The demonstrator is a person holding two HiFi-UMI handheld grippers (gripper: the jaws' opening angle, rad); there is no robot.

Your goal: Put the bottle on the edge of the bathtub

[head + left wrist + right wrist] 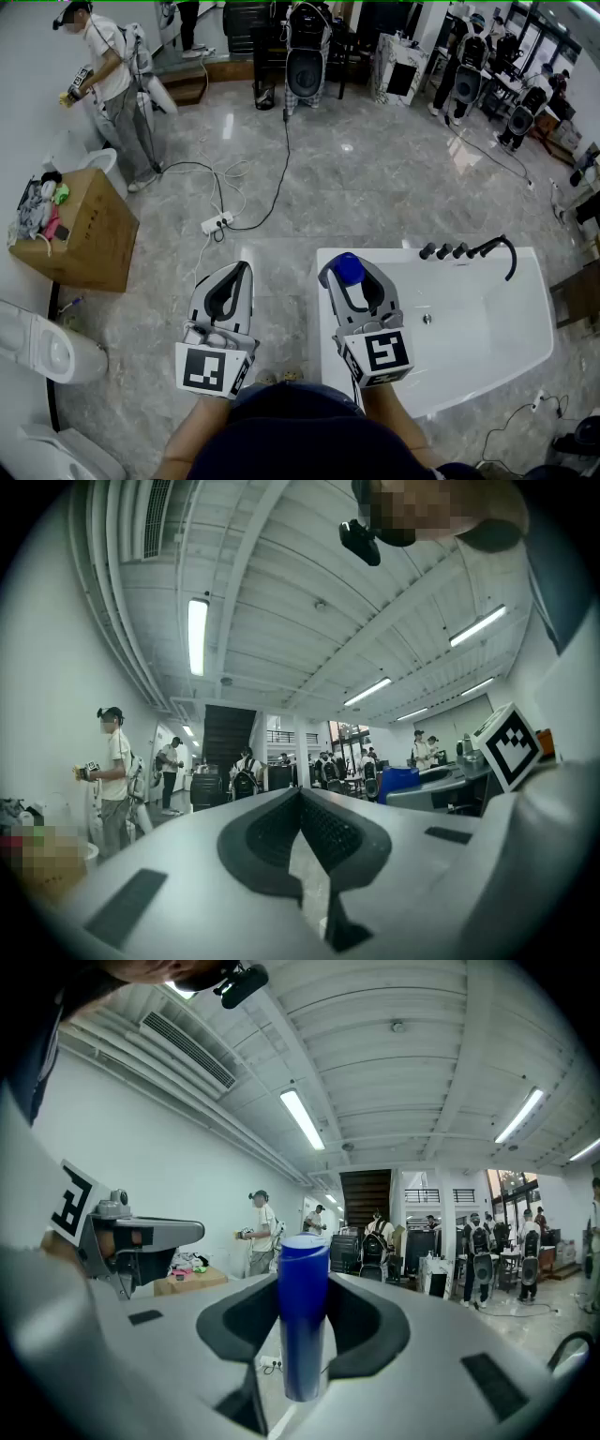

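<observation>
A blue bottle (349,269) stands upright between the jaws of my right gripper (353,281), which is shut on it. In the right gripper view the bottle (304,1316) fills the middle, gripped low on its body with its top rising above the jaws. In the head view the bottle hangs over the left rim of the white bathtub (394,253), near its far left corner. My left gripper (234,274) hovers over the floor just left of the tub. Its jaws meet at the tips with nothing between them, as its own view (300,794) shows.
Black faucet fittings (469,250) sit on the tub's far rim. A cardboard box (84,230) and a toilet (42,349) stand at the left. A power strip with cables (217,223) lies on the floor ahead. A person (111,80) stands far left; others are at the back right.
</observation>
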